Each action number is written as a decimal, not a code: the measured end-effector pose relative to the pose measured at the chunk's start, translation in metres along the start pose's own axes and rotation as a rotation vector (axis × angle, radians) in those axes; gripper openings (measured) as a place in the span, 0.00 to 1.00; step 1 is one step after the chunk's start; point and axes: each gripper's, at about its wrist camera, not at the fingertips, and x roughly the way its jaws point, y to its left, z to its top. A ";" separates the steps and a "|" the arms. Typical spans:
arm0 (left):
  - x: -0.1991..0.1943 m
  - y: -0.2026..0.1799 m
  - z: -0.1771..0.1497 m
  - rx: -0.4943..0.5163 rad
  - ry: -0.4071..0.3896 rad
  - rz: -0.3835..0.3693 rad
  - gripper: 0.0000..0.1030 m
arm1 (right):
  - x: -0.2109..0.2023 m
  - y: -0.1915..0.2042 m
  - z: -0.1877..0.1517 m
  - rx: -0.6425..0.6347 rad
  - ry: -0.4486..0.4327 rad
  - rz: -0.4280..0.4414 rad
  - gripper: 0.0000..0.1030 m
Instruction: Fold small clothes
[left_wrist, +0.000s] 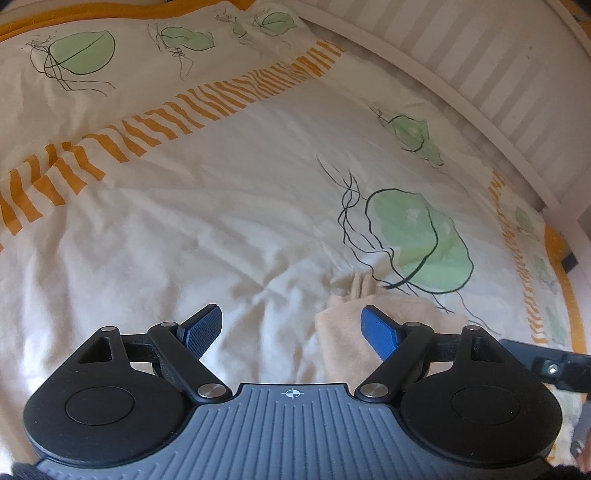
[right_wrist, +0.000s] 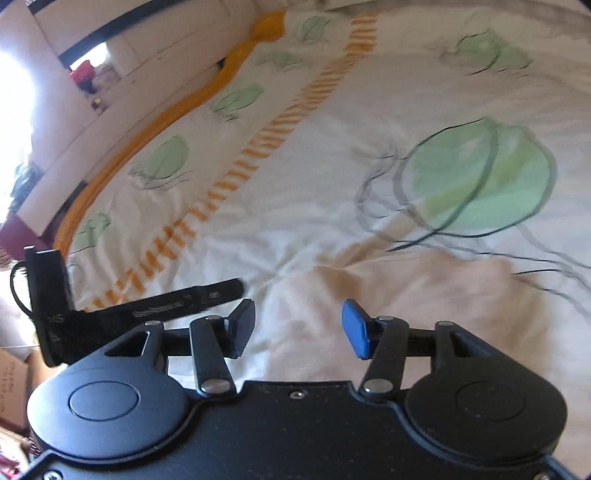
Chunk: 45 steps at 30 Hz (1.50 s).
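A small pale peach garment (left_wrist: 340, 332) lies on the bedspread (left_wrist: 221, 229), low and right of centre in the left wrist view. My left gripper (left_wrist: 293, 325) is open and empty, its right finger over the garment's left part. In the right wrist view the same garment (right_wrist: 424, 288) spreads across the lower middle, blurred. My right gripper (right_wrist: 297, 325) is open and empty, just above the garment's near edge. The left gripper's body (right_wrist: 147, 306) shows at the left of the right wrist view.
The white bedspread has green leaf prints (left_wrist: 421, 243) and orange striped bands (left_wrist: 177, 110). A white slatted bed frame (left_wrist: 480, 92) runs along the far right. The bed's orange edge (right_wrist: 147, 133), a white wall and cardboard boxes (right_wrist: 14, 384) lie at the left of the right wrist view.
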 end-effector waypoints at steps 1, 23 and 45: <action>0.000 0.000 0.000 0.002 0.002 -0.003 0.79 | -0.003 -0.005 -0.002 0.006 -0.002 -0.019 0.58; 0.022 -0.007 -0.015 0.003 0.133 -0.072 0.79 | 0.016 0.068 -0.134 -0.725 -0.056 -0.248 0.75; 0.042 -0.014 -0.026 -0.124 0.338 -0.368 0.80 | -0.006 -0.023 -0.075 -0.081 -0.153 -0.135 0.13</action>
